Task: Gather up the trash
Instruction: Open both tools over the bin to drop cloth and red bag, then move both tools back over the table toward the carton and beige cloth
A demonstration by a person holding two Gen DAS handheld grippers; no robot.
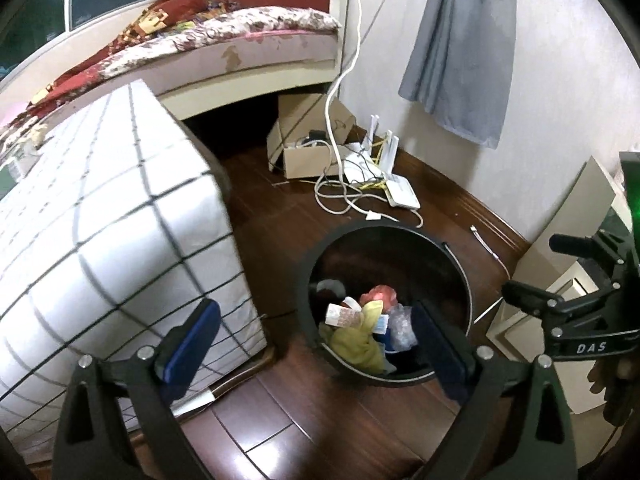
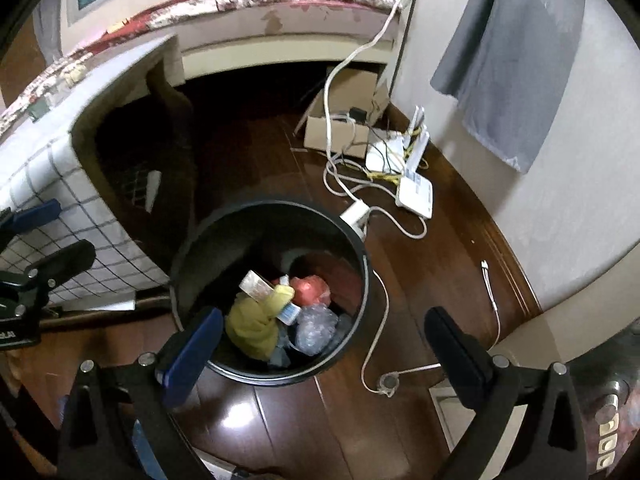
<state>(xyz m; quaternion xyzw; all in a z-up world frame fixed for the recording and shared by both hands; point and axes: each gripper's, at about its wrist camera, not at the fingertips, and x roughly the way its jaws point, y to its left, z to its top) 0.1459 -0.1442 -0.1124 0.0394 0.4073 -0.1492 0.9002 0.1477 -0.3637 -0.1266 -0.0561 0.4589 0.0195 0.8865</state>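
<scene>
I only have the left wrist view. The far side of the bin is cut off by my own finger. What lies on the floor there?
Observer: A thin white cable loops on the floor beside the black bin, ending in a small round piece.
Operator: Is the right gripper carrying anything?
Observer: No. The right gripper is open, with nothing between its fingers.
Operator: Anything under the checked cover?
Observer: The right wrist view shows the checked cover draped over a dark hollow.
</scene>
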